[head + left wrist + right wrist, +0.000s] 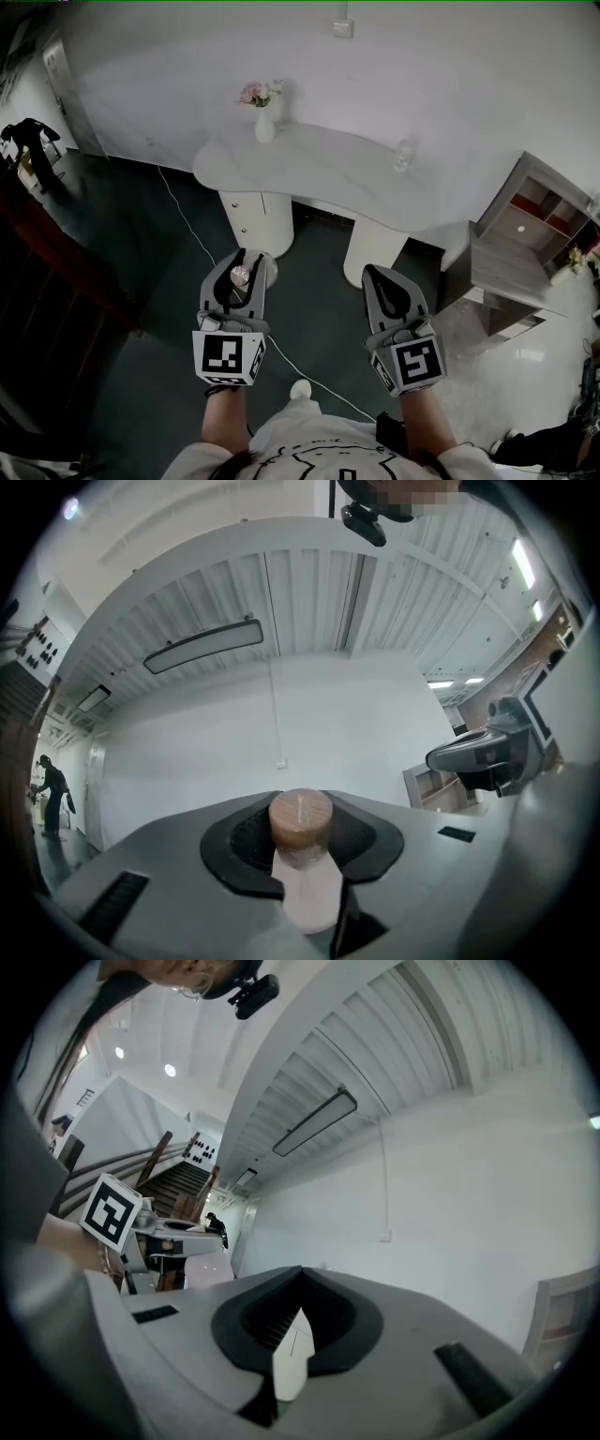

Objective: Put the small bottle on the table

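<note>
While the left gripper clamps the small bottle, right gripper jaws touch.

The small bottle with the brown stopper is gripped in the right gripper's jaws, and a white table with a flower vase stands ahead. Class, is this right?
No. The left gripper grips the small bottle in its jaws, as the left gripper view shows; the right gripper is shut with nothing in it. The white table with its vase does stand ahead.
</note>
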`<action>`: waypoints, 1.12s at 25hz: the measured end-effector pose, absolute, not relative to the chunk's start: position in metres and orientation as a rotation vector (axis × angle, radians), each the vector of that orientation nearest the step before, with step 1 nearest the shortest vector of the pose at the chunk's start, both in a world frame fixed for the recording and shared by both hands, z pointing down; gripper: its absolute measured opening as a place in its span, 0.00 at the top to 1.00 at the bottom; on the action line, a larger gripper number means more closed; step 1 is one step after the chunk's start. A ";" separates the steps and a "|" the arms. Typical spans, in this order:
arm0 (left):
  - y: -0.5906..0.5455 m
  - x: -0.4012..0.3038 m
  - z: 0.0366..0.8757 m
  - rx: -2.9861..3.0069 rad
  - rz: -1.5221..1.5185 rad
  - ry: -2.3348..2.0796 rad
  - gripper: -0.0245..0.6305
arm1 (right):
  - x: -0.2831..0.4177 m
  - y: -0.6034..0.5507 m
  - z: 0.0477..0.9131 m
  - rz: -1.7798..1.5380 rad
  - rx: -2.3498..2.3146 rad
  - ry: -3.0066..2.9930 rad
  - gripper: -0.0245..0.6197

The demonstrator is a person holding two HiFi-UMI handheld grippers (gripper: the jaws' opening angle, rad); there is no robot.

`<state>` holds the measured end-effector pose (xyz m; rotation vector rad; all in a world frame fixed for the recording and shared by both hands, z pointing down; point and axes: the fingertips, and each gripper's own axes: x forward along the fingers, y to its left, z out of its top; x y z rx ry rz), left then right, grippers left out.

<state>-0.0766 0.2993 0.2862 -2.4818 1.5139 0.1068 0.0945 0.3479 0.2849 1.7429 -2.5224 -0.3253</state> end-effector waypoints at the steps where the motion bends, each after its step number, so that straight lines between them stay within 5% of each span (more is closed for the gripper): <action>1: 0.287 -0.078 0.286 -2.481 0.104 1.513 0.79 | 0.094 0.335 0.285 -0.318 1.745 -2.522 0.97; 28: 0.103 -0.142 0.304 -2.453 0.105 1.601 0.79 | 0.045 0.141 0.301 -0.302 1.725 -2.523 0.97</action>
